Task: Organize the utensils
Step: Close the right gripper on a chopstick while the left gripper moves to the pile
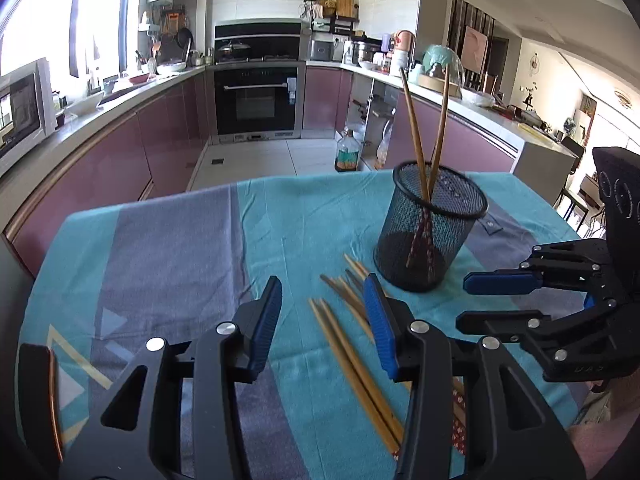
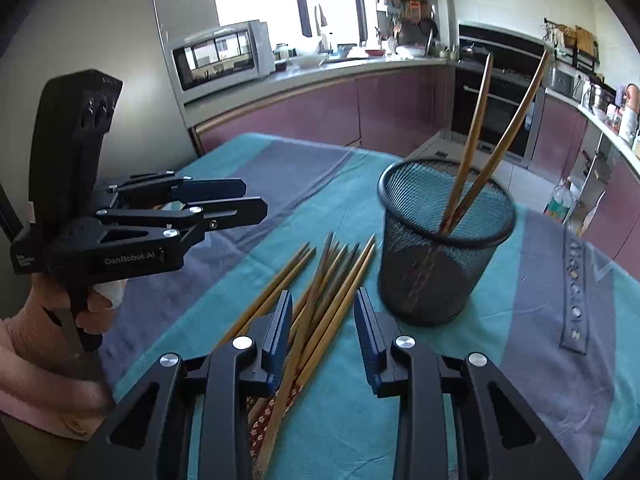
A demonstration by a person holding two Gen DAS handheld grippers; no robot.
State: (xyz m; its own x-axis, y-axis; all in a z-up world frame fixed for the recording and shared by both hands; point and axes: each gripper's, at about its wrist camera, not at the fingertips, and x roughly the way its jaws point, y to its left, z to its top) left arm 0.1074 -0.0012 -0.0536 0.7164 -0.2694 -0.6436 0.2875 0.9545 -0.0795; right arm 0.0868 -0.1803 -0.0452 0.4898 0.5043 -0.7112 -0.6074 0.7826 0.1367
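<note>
Hiding chopstick ends point(image 2: 276, 412), right fingers point(image 2: 280, 336)

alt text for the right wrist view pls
The right tongs, open and empty, hover over a loose pile of wooden chopsticks on a teal and grey tablecloth. Beside the pile, a black mesh cup holds two chopsticks; the left tongs are at the left, a kitchen behind.

Daylight floods through the windows point(image 1: 48, 20), blown out to white far beyond the jaws. The tablecloth point(image 1: 280, 220) between and ahead of the jaws is evenly lit, shadows soft. Fisheye bending curves the counters; corners go black
</note>
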